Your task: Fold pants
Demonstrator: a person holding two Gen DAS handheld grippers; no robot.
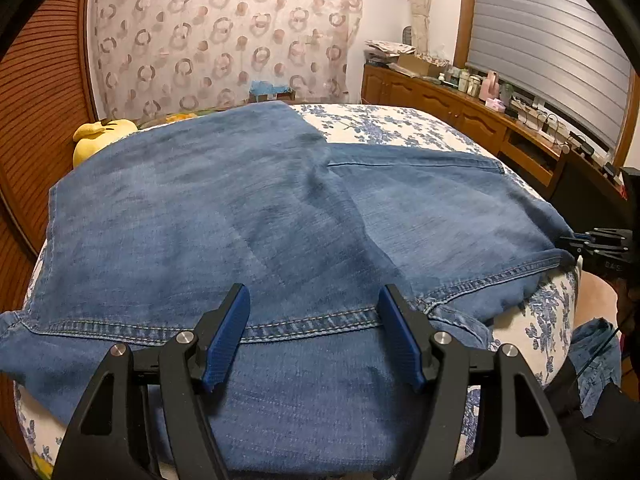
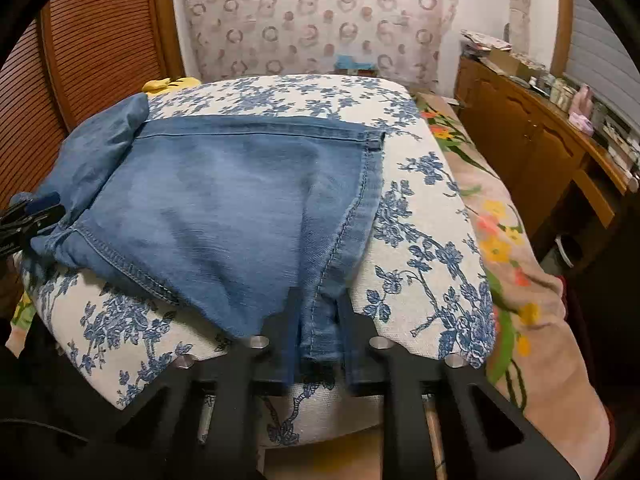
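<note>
Pinching the jeans corner at 6 o'clock, the right gripper is nearly closed, while the left gripper hovers open, holding nothing.

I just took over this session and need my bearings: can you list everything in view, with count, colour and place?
Pants: one, blue denim, spread across the bed.
Bed cover: one, white with blue flowers, under the pants.
Blanket: one, pinkish with bright flowers, along the bed's right side.
Plush toy: one, yellow, far left of the bed.
Curtain: one, pale with ring pattern, back wall.
Sideboard: one, brown wood, right wall, cluttered with small items.
Window blind: one, grey, above the sideboard.
Left gripper: black, blue pads, open over the hem.
Right gripper: black, shut on the pants at the near edge.
</note>
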